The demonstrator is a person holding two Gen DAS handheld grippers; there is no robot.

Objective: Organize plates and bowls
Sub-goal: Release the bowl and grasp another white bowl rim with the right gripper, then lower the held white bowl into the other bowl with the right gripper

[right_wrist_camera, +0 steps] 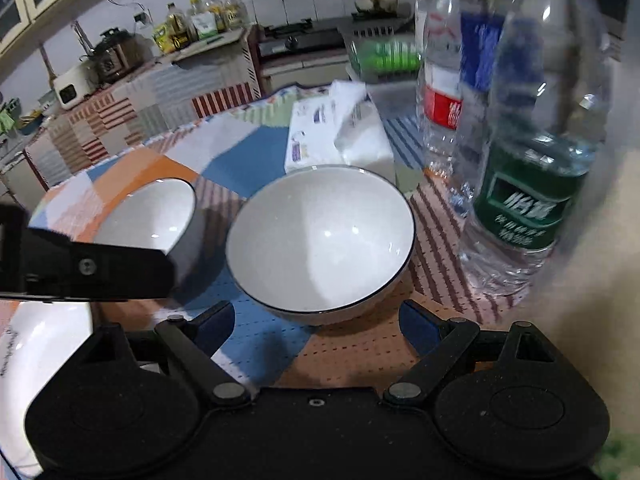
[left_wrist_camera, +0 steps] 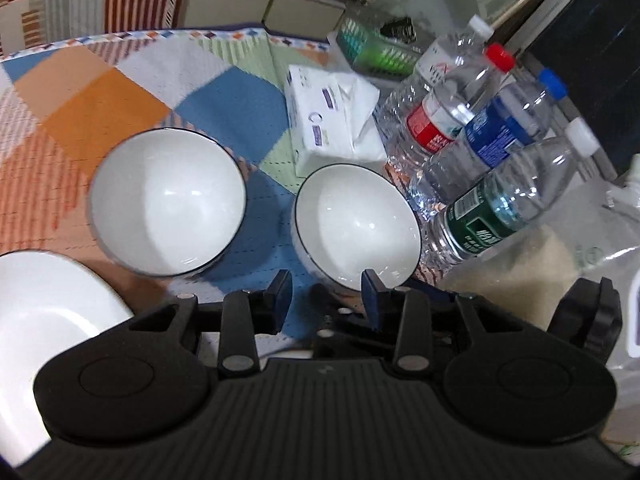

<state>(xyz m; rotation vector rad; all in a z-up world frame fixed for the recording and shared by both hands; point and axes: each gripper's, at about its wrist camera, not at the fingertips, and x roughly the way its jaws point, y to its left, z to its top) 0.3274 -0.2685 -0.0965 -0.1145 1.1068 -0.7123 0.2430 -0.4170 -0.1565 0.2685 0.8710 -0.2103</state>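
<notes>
Two white bowls with dark rims stand on the patchwork tablecloth. In the left wrist view the left bowl (left_wrist_camera: 166, 204) is ahead to the left and the right bowl (left_wrist_camera: 356, 226) is just ahead. My left gripper (left_wrist_camera: 326, 300) is open and empty, its right finger by the right bowl's near rim. A white plate (left_wrist_camera: 44, 320) lies at the lower left. In the right wrist view my right gripper (right_wrist_camera: 316, 328) is open and empty, straddling the near side of the right bowl (right_wrist_camera: 320, 240). The left bowl (right_wrist_camera: 150, 216) and the plate (right_wrist_camera: 36, 344) lie to the left.
Several plastic water bottles (left_wrist_camera: 492, 160) stand close right of the right bowl, also in the right wrist view (right_wrist_camera: 520, 184). A white tissue pack (left_wrist_camera: 332, 120) lies behind the bowls. A green basket (left_wrist_camera: 376, 52) sits at the back. The left gripper's body (right_wrist_camera: 80, 268) crosses the left side.
</notes>
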